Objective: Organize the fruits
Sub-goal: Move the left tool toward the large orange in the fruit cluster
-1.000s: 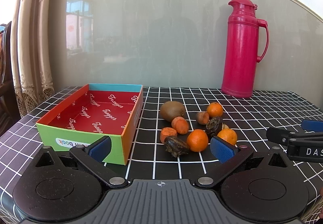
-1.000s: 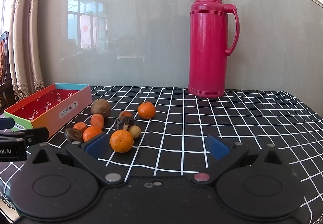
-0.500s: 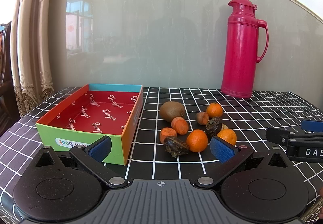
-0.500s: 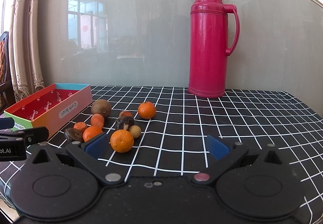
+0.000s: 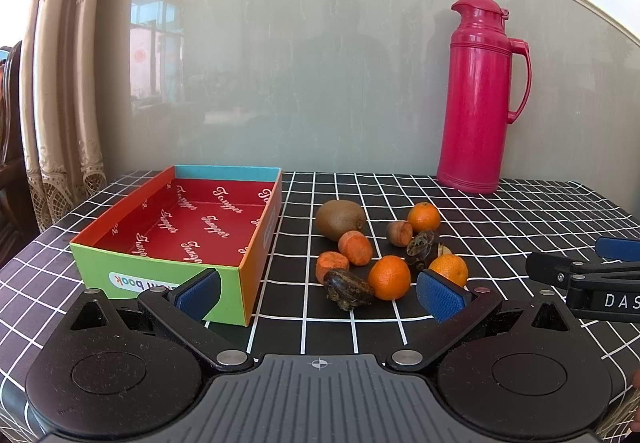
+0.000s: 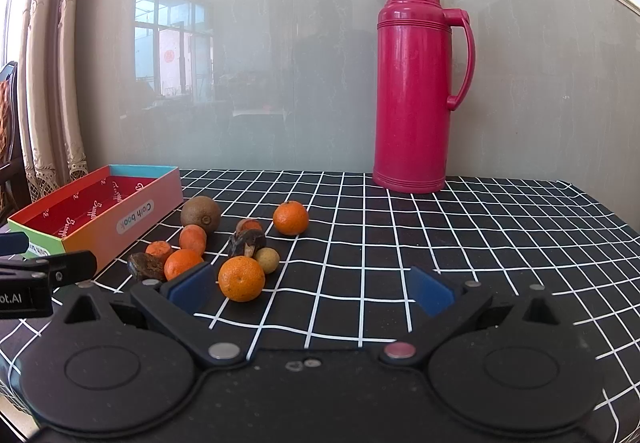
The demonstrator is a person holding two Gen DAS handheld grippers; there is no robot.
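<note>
both hand-held grippers, left (image 5: pixel 320 293) and right (image 6: pixel 310 289), spread apart, holding nothing. round orange mandarin (image 6: pixel 241 278) at right's 11 o'clock on checked surface (image 6: pixel 440 243): light, soft-skinned; grip across widest middle.

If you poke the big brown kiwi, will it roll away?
Probably a little. The kiwi is egg-shaped, so it would likely wobble and roll sideways, not far. The tablecloth looks flat, so nothing obvious would keep it moving. Its skin looks fuzzy, so the open left gripper could likely hold it without slipping.
</note>
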